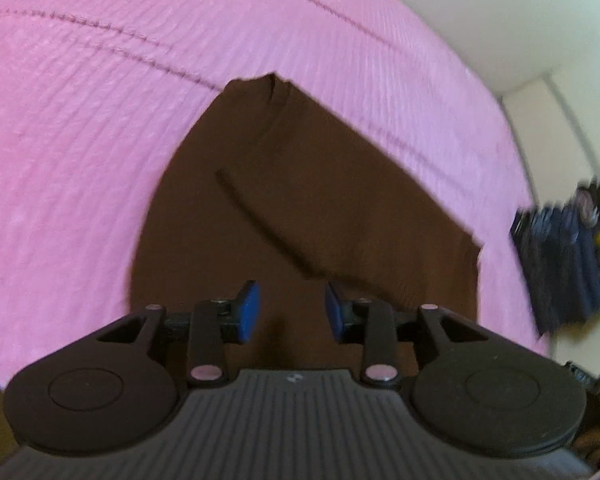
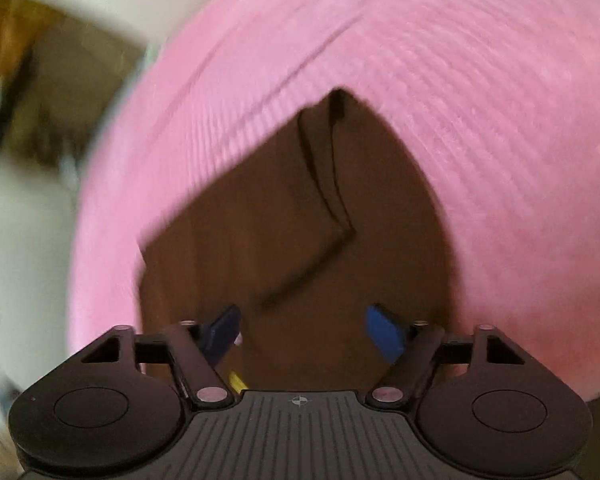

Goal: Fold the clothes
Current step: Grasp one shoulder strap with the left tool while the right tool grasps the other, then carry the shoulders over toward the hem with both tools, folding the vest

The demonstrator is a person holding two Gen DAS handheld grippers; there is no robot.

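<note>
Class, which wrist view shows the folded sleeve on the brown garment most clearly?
The left wrist view: the sleeve lies sharp across the brown garment, its cuff end visible, beyond the open left gripper. The right wrist view shows the sleeve too, but motion-blurred, ahead of the open right gripper.

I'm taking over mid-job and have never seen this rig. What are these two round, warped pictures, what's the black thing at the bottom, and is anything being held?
Each picture comes from a fisheye camera on a hand-held two-finger gripper, looking forward along its fingers. The black parts are the gripper itself. The left gripper and the right gripper both stand open with blue pads, holding nothing. Below them a brown garment, partly folded, lies on a pink ribbed cover. The edges of both pictures are blurred.
</note>
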